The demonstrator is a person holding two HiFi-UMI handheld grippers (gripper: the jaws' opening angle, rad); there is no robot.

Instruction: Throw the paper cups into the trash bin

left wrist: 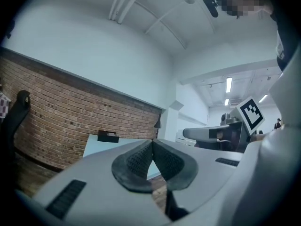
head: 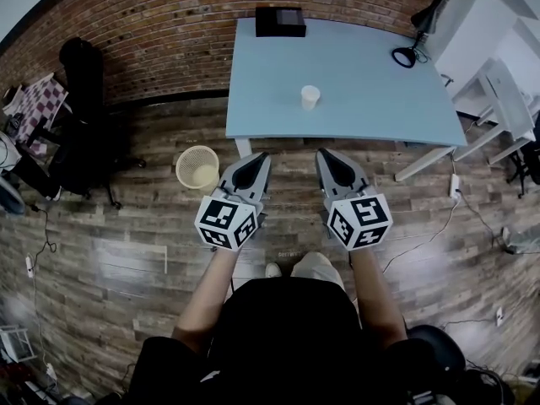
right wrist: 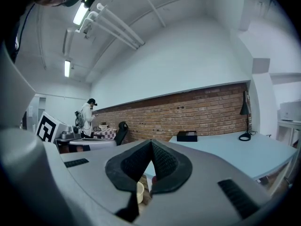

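One white paper cup [head: 310, 97] stands upright near the middle of the light blue table [head: 363, 57]. A cream mesh trash bin [head: 197, 167] sits on the wooden floor left of the table's near corner. Both grippers hover side by side over the floor, short of the table's front edge and well apart from the cup. My left gripper [head: 257, 160] is shut with nothing in it, its pads [left wrist: 141, 159] meeting at the tips. My right gripper [head: 327, 157] is shut and empty too. A sliver of the bin [right wrist: 139, 192] shows below the right jaws.
A black box [head: 280, 21] lies at the table's far edge and a black desk lamp [head: 418, 36] at its right corner. A black office chair [head: 84, 125] stands left by the brick wall. White shelving [head: 498, 57] is at the right. A person [right wrist: 87, 117] stands far off.
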